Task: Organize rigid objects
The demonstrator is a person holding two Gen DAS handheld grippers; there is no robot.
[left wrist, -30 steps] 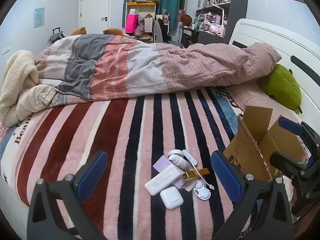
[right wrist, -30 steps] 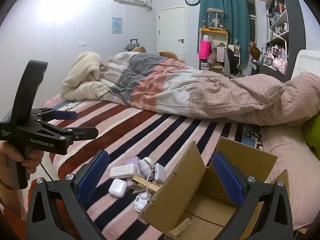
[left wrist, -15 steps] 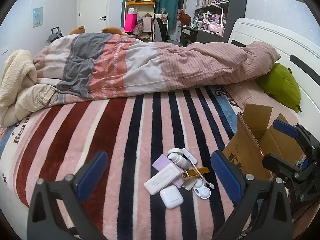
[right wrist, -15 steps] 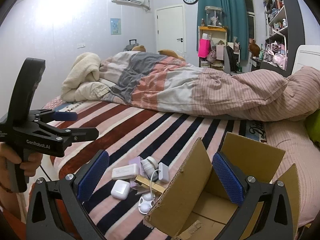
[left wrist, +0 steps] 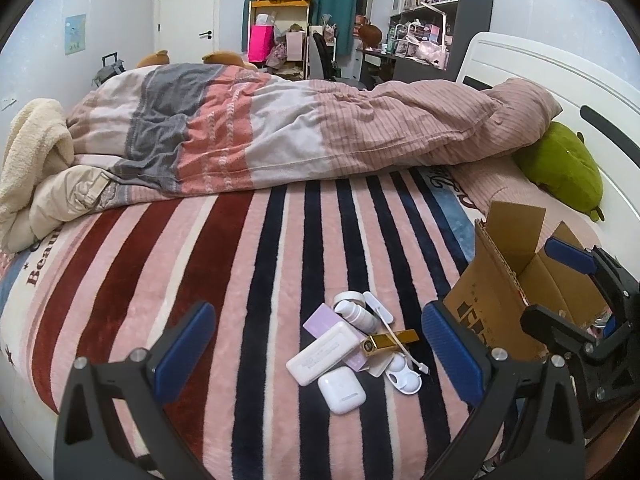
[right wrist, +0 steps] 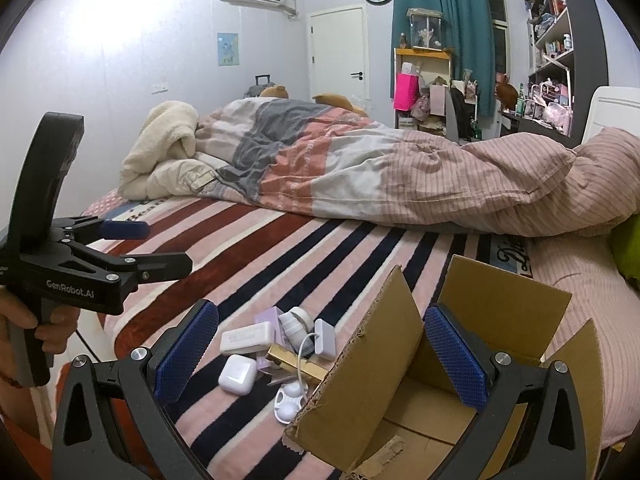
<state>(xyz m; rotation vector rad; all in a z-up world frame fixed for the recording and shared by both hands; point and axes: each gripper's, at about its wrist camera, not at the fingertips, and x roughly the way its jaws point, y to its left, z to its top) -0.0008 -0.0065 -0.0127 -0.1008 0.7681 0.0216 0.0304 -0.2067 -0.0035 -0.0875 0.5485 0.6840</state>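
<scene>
Striped pink bedspread (left wrist: 248, 264): white rounded earbud case (left wrist: 341, 389) dead ahead between wide-open, empty left gripper (left wrist: 316, 344) fingers, long axis slanting right; empty, open right gripper (right wrist: 320, 352) farther, over brown cardboard box (right wrist: 420, 412).

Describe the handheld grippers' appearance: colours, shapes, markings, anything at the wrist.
Both are matte black frames with silver screws and two fingers carrying textured blue pads. The left gripper has a curved black pistol handle and white "GenRobot.AI" lettering. The bare left hand shows a thin dark wristband.
</scene>
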